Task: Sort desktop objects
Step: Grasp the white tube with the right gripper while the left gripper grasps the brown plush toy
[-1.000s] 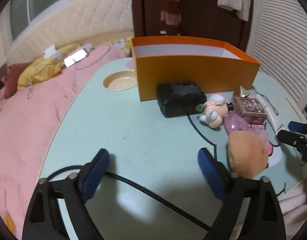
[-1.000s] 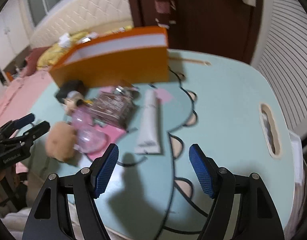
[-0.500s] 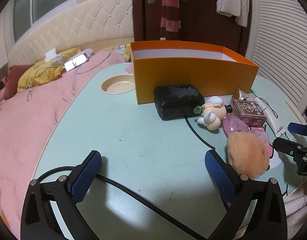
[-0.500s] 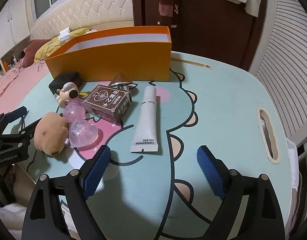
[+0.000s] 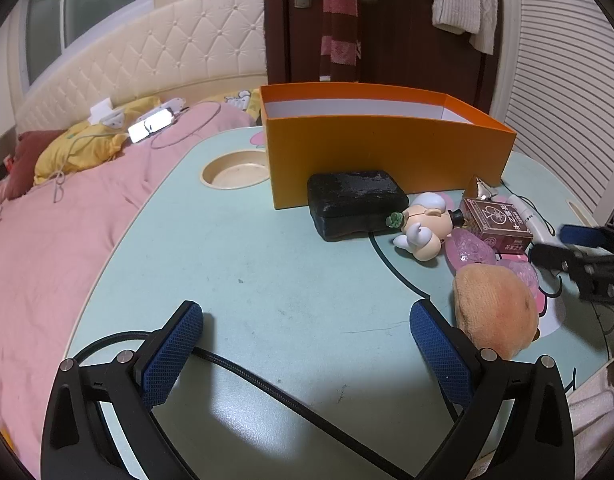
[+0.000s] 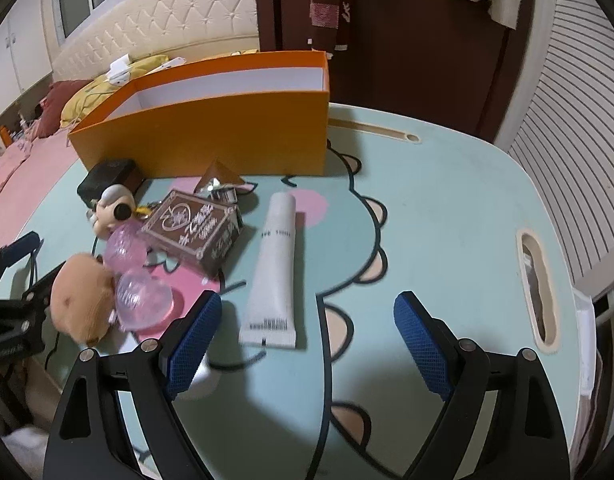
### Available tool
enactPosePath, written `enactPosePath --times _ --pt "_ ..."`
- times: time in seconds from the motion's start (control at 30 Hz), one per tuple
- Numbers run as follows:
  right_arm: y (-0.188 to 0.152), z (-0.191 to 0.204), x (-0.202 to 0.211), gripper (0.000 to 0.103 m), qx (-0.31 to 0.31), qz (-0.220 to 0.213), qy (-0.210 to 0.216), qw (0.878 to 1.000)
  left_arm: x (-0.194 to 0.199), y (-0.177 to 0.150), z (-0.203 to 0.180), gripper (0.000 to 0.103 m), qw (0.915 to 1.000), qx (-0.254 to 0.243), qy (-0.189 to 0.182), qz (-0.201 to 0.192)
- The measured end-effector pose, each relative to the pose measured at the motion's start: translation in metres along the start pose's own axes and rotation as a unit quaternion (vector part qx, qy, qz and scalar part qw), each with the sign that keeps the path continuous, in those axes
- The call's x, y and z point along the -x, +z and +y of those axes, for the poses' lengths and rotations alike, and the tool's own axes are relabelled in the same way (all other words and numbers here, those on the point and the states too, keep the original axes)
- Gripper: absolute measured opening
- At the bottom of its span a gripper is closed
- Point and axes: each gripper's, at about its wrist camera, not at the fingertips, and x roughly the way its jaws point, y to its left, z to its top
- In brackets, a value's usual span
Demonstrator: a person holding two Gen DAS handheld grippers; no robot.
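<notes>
A bedside bench with a cartoon print, its clutter lying beside the orange box.

The tube, card box, plush toy, figurine, pink shells and black case lay outside the box, whose visible inside was bare. Over the last second both views had steadied and pulled back; the left hand-held gripper and right hand-held gripper hung apart, holding nothing, so no item had gone in.

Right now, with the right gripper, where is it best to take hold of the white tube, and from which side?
Probably across the round middle of the white tube, coming from above. It lies flat, cap end toward the orange box, its long axis running away from the open right gripper, and both long sides look free.
</notes>
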Motion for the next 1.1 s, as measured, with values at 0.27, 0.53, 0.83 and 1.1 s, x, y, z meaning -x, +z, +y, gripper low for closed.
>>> enactPosePath --times 0.27,0.53,0.83,1.1 --pt "-0.005 0.007 0.010 0.023 0.019 -0.019 0.031 0.999 0.003 0.001 0.000 0.102 1.0000 -0.003 -0.007 0.006" --pt "-0.006 -0.009 0.027 0.023 -0.014 -0.043 0.056 0.997 0.044 0.009 -0.012 0.102 0.9957 -0.015 -0.075 -0.051" --pt "-0.006 -0.015 0.025 0.023 -0.028 -0.036 0.061 0.997 0.032 0.012 -0.061 0.101 0.9848 -0.107 -0.135 -0.021" --pt "-0.005 -0.019 0.026 0.023 -0.031 -0.035 0.062 0.997 0.013 0.013 -0.073 0.077 0.9841 -0.126 -0.124 0.008"
